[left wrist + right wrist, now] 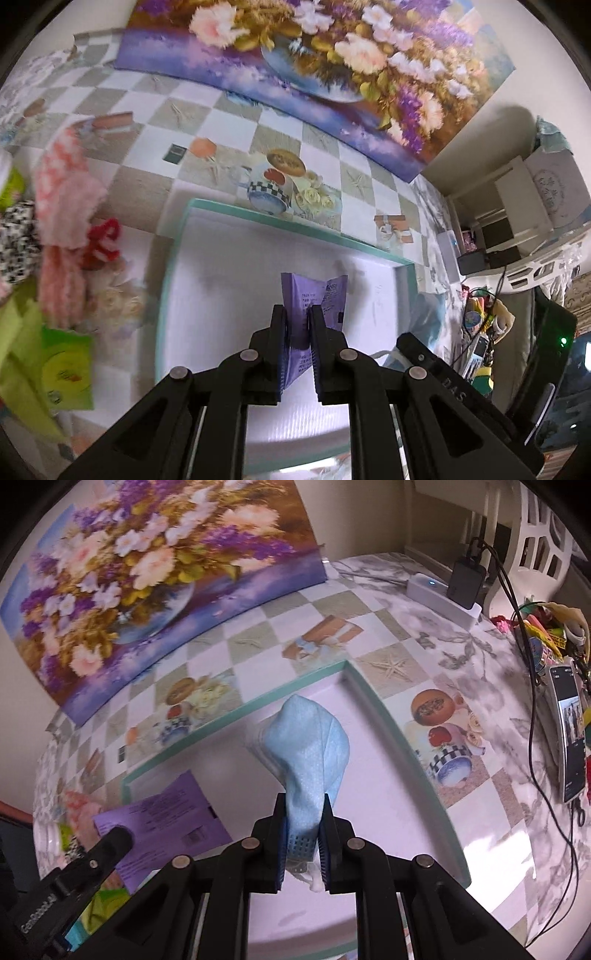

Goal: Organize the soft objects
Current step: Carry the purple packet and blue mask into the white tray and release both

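My left gripper (298, 314) is shut on a purple packet (325, 295) and holds it above the white tray with a teal rim (295, 223). The packet also shows in the right wrist view (166, 812), at the tray's left end. My right gripper (304, 801) is shut on a light blue face mask (306, 749) that hangs over the tray's (388, 720) middle. A heap of soft things lies left of the tray: a pink fluffy cloth (66, 195), a red piece (103, 240), a black-and-white cloth (16, 236) and green packets (62, 373).
A large flower painting (314, 66) leans on the wall behind the checkered table. At the right are a white charger box with a black plug (461, 583), cables, a phone (569, 731) and colourful clutter. A white shelf (517, 206) stands past the table's edge.
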